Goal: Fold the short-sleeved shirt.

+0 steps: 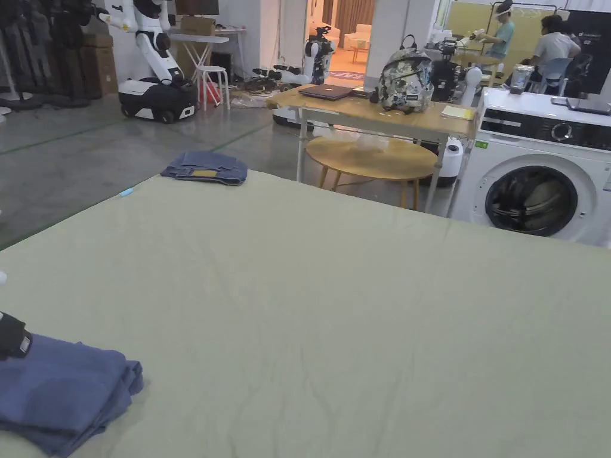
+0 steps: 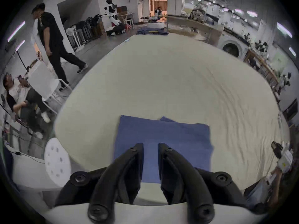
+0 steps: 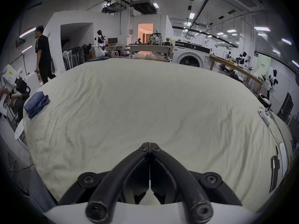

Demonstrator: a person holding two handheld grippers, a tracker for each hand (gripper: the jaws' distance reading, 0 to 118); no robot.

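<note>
The blue shirt (image 2: pixel 163 140) was seen lying folded at the near left corner of the pale-covered table (image 1: pixel 358 286), apparently set aside as finished; the left gripper (image 2: pixel 150 146) was held released above it, the right gripper (image 3: pixel 149 145) clenched on nothing

Head view angled across the pale bed cover (image 1: pixel 334 286), both tool views lower, all sharing it

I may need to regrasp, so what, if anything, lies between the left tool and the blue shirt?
Nothing visible. The left tool hangs open right over the folded blue shirt, jaws apart and not touching it.
</note>
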